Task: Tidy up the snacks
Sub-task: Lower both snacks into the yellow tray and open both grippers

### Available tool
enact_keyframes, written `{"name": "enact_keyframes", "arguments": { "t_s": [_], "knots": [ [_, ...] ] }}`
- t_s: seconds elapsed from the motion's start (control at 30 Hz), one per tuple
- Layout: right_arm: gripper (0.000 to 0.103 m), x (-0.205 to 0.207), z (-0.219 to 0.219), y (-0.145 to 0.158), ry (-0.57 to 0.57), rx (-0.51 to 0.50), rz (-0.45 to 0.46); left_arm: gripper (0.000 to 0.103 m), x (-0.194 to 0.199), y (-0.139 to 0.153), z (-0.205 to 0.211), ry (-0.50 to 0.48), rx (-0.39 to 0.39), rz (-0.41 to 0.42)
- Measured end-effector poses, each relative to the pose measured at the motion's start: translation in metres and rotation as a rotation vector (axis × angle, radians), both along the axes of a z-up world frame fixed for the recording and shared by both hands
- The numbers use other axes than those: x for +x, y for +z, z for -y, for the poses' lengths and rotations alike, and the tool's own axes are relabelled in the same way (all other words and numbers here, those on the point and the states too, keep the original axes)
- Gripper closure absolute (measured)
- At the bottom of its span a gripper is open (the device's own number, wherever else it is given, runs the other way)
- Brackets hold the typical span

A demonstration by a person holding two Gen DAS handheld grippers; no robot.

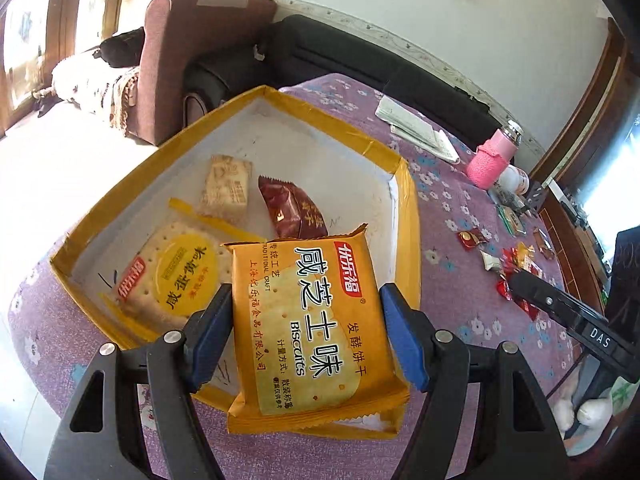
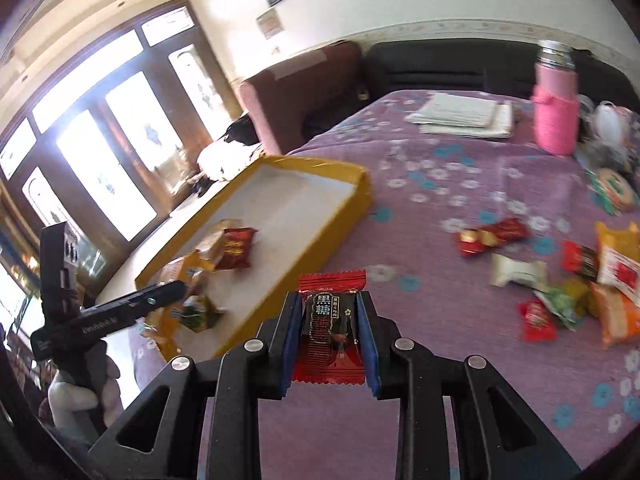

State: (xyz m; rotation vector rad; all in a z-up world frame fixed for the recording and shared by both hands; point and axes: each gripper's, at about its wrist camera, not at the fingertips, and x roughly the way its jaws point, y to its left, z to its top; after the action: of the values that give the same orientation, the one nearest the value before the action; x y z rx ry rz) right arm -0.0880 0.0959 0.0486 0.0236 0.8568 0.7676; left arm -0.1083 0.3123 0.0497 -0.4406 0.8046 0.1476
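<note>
Left wrist view, nearest: left gripper (image 1: pixel 306 334) grasping an orange biscuit packet (image 1: pixel 308 328), blue pads pressed on both long edges, packet held over the near rim of the yellow-edged box (image 1: pixel 404 200). The printed face of the packet reads only here.

Inside the box, just past the packet — a round-cracker pack (image 1: pixel 176 280) at the near left, a pale wrapped bar (image 1: pixel 226 186) farther in, a dark red candy pouch (image 1: pixel 294 210) beside it on the right. The box sits on a purple flowered cloth (image 1: pixel 452 280).

Right wrist view, nearest: right gripper (image 2: pixel 330 328) clenched on a small red-and-black candy (image 2: pixel 330 326), above the cloth just right of the box's near corner. The left wrist view shows only this gripper's black finger at the right edge, not the candy.

Right wrist view, middle ground on the right — loose snacks (image 2: pixel 560 280) scattered on the cloth, well apart from the box; blurred, wrappers mostly red, orange, green, white. In the left wrist view they appear small and far.

Far: a pink-sleeved bottle (image 2: pixel 556 116) upright, stacked papers (image 2: pixel 464 116) to its left, a dark sofa (image 1: pixel 320 52) behind the table.
</note>
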Motion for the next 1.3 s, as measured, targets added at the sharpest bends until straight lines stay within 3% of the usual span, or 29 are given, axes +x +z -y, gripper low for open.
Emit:
{"name": "enact_keyframes", "arguments": {
  "t_s": [0.3,0.53,0.83,1.2,1.3],
  "knots": [
    [0.075,0.001,-0.11,-0.012,0.116,-0.088,0.003,0.031,-0.001,-0.008,-0.007,-0.008,0.031,-0.016],
    [0.075,0.016,-0.145,-0.032,0.125,-0.156,-0.008,0.031,-0.003,-0.011,-0.02,0.018,0.044,-0.014],
    [0.075,0.03,-0.152,-0.051,0.088,-0.204,-0.02,0.031,0.005,-0.011,-0.015,-0.001,0.042,-0.01],
    [0.072,0.038,-0.149,-0.05,0.038,-0.209,0.004,0.031,0.026,-0.005,-0.026,0.024,0.015,0.015],
    [0.063,0.038,-0.137,-0.042,0.016,-0.15,-0.011,0.031,0.021,0.002,-0.025,0.021,0.002,0.036]
  ]
}}
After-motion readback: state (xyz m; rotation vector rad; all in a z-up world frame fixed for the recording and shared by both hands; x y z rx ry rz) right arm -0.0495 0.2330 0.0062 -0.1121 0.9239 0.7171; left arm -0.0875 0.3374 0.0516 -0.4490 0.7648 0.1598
